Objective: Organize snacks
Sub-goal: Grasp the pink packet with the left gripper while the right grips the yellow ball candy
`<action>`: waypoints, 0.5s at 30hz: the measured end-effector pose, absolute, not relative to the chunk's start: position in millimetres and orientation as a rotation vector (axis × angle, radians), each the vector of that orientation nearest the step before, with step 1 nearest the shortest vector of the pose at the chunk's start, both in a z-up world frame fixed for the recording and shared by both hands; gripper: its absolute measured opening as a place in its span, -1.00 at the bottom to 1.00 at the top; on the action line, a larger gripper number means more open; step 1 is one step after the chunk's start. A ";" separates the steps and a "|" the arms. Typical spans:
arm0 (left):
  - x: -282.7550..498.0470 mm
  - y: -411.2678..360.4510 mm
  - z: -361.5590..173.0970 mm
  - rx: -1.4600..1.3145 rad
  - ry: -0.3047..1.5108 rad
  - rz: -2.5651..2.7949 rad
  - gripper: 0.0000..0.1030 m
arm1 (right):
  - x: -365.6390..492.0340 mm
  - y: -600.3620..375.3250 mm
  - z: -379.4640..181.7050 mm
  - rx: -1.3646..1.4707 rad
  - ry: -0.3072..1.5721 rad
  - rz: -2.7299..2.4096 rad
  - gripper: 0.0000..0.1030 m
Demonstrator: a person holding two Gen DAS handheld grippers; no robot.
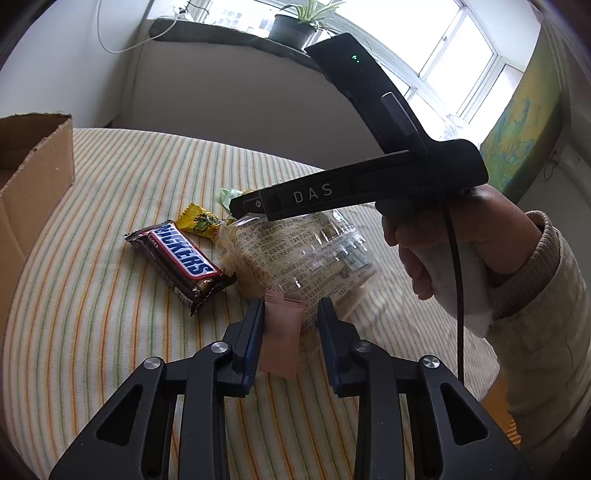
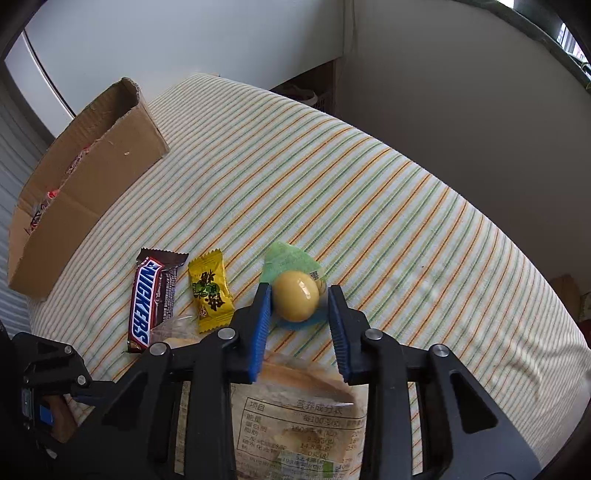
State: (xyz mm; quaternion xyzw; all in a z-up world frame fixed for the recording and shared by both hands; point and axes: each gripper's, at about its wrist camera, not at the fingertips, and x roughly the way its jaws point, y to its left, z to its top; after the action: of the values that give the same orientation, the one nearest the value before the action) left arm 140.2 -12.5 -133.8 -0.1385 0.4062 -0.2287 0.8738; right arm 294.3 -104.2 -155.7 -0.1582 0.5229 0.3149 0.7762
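On the striped cloth [image 1: 103, 332] lie a Snickers bar [image 1: 181, 258], a yellow candy [image 1: 199, 221] and a clear printed pastry bag [image 1: 306, 258]. My left gripper [image 1: 291, 321] is open, with a pink wrapped candy [image 1: 282, 332] between its fingers. That candy rests against the left pad, and a gap shows at the right pad. My right gripper [image 2: 300, 306] is open around a round yellow candy [image 2: 295, 295] in a green wrapper. The left pad touches the ball and the right pad stands just off it. The Snickers bar [image 2: 147, 299] and the yellow candy [image 2: 210, 291] lie to its left.
An open cardboard box [image 2: 85, 184] with some wrapped snacks inside stands at the cloth's far left; one of its walls [image 1: 33, 177] shows in the left wrist view. A hand [image 1: 443, 251] holds the right gripper's black housing [image 1: 314, 192] above the bag. A potted plant [image 1: 291, 29] sits on the sill.
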 end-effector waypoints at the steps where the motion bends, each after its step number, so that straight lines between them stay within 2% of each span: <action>1: 140.7 -7.2 -134.9 -0.297 0.851 -0.482 -0.51 | 293.6 -103.1 -155.7 -0.348 1.130 0.681 -0.40; 7: 140.3 2.5 -136.1 -0.305 0.857 -0.499 -0.64 | 289.6 -104.7 -153.8 -0.316 1.085 0.659 -0.43; 15: 133.5 5.1 -129.1 -0.306 0.830 -0.473 -0.66 | 263.4 -130.6 -133.1 -0.224 0.991 0.632 -0.43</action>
State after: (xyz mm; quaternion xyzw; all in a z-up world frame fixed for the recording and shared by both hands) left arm 133.5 5.1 -129.1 -0.1468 0.3976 -0.2266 0.8769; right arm 263.4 -130.6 -133.1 -0.1053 0.4666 0.2973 0.8264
